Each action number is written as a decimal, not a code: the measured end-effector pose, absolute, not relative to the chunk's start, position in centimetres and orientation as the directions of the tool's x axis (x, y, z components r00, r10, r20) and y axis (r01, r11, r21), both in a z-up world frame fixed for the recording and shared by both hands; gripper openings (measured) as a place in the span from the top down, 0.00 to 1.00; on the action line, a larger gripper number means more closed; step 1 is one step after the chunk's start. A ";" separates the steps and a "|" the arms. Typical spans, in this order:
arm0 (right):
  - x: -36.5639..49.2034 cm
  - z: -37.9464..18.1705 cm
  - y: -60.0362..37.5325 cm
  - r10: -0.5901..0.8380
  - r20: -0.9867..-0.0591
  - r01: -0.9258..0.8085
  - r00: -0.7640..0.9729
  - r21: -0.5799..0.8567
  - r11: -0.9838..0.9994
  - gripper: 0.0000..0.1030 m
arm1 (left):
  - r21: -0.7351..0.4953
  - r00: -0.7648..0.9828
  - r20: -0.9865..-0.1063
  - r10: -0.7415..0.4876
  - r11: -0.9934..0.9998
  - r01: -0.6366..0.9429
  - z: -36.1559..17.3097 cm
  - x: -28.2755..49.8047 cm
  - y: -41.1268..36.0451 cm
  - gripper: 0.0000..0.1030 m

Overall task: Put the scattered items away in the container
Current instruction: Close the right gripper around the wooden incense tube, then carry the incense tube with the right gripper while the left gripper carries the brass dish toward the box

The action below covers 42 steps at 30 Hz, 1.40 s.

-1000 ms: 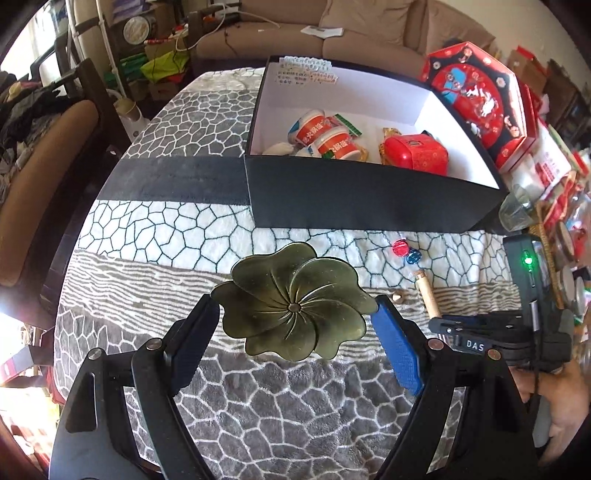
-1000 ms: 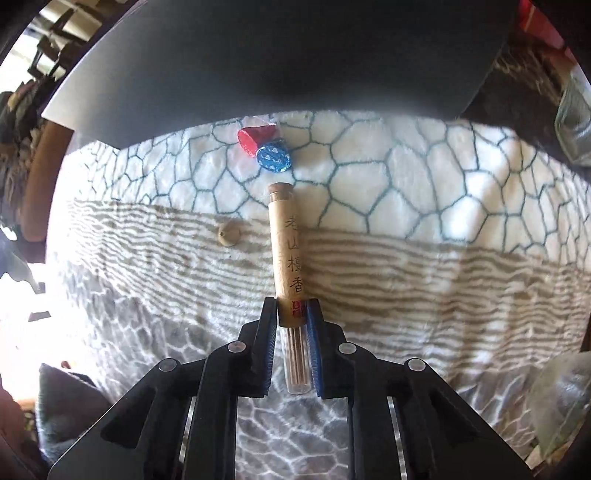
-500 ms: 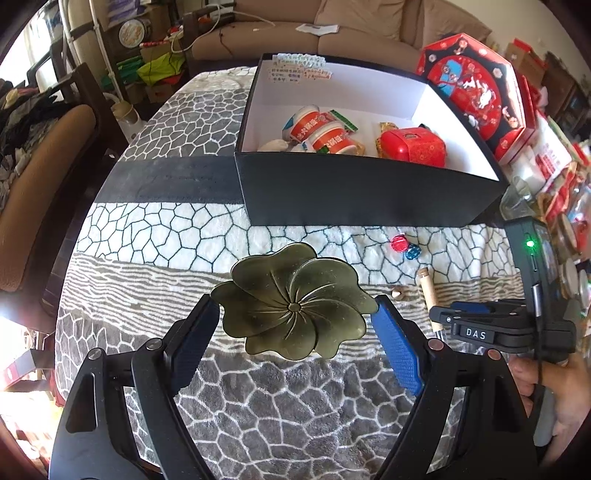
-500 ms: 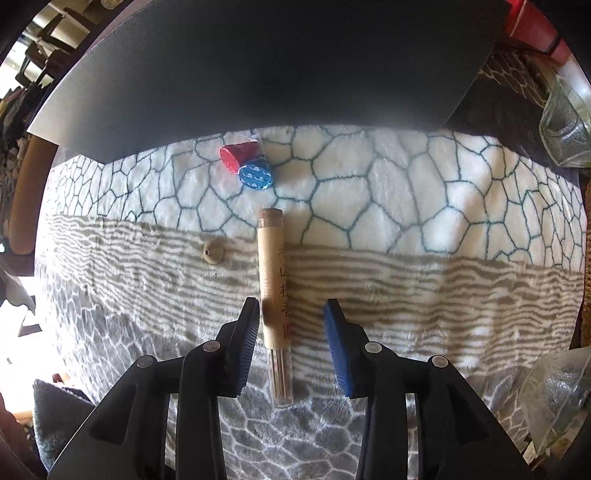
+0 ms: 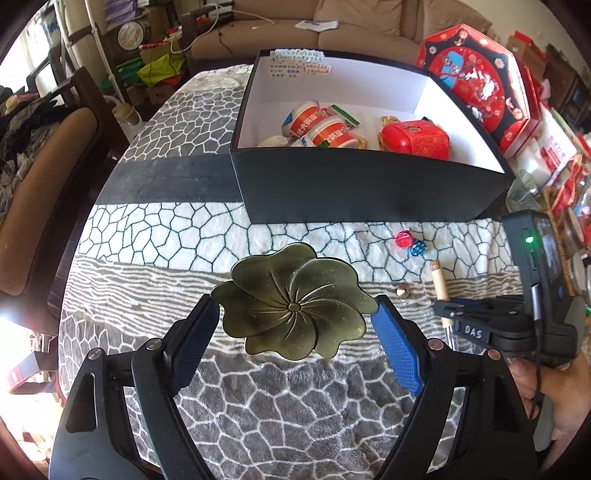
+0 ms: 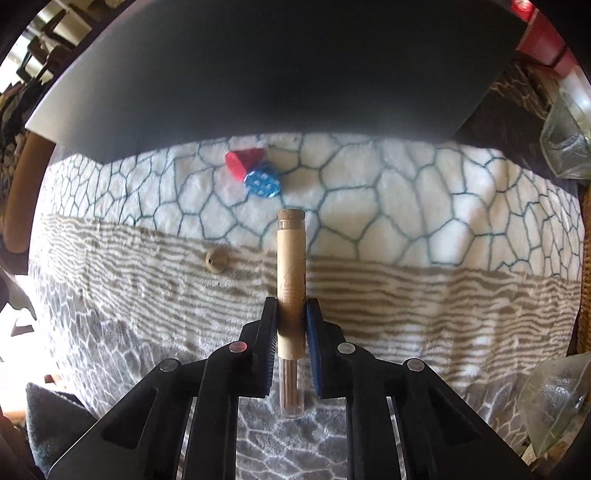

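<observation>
My left gripper (image 5: 295, 317) is shut on a green flower-shaped dish (image 5: 293, 306) and holds it above the patterned cloth. The black box (image 5: 369, 192) with a white inside stands beyond it, holding cups and a red tin. My right gripper (image 6: 291, 314) is shut on a tan incense tube (image 6: 291, 273) with a cork end; the tube also shows in the left wrist view (image 5: 439, 282). A red candy (image 6: 243, 164), a blue candy (image 6: 263, 181) and a small tan knob (image 6: 216, 260) lie on the cloth ahead, before the box wall (image 6: 258, 74).
A red hexagonal tin (image 5: 476, 79) leans at the box's right. Glass jars (image 6: 565, 144) and clutter crowd the right table edge. A chair (image 5: 40, 177) stands at the left. A sofa (image 5: 295, 29) is behind the table.
My right gripper opened, shifted and has closed again on the incense tube, higher up its paper sleeve. My left gripper has kept hold of the dish and risen slightly.
</observation>
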State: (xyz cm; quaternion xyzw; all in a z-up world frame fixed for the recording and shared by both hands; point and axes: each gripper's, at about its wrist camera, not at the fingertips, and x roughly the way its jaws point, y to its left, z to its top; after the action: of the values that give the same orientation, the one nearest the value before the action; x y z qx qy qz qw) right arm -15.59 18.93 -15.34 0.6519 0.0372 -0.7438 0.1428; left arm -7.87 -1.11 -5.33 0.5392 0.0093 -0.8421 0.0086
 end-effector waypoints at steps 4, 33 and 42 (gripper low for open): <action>-15.6 -11.8 20.4 -0.214 -0.944 0.218 -0.250 0.160 -0.963 0.86 | -0.003 -0.416 -0.909 -0.011 -0.999 0.033 -5.4 -8.0 -1.5 0.20; -8.9 1.2 24.4 -0.304 -0.560 0.278 -0.771 0.134 -0.951 0.86 | -0.109 -0.736 -0.672 0.086 -0.994 -0.016 1.3 -6.3 -0.9 0.20; -8.2 1.9 23.5 -0.314 -0.536 0.291 -0.784 0.130 -0.948 0.86 | -0.139 -0.845 -0.527 0.097 -0.990 -0.027 4.2 -4.7 -1.5 0.20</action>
State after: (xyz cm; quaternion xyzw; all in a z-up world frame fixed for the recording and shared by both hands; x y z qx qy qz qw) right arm -8.25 23.49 1.86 0.2872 -0.0201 -0.9442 0.1603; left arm -4.69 -1.46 4.19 0.2769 0.0634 -0.9583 -0.0325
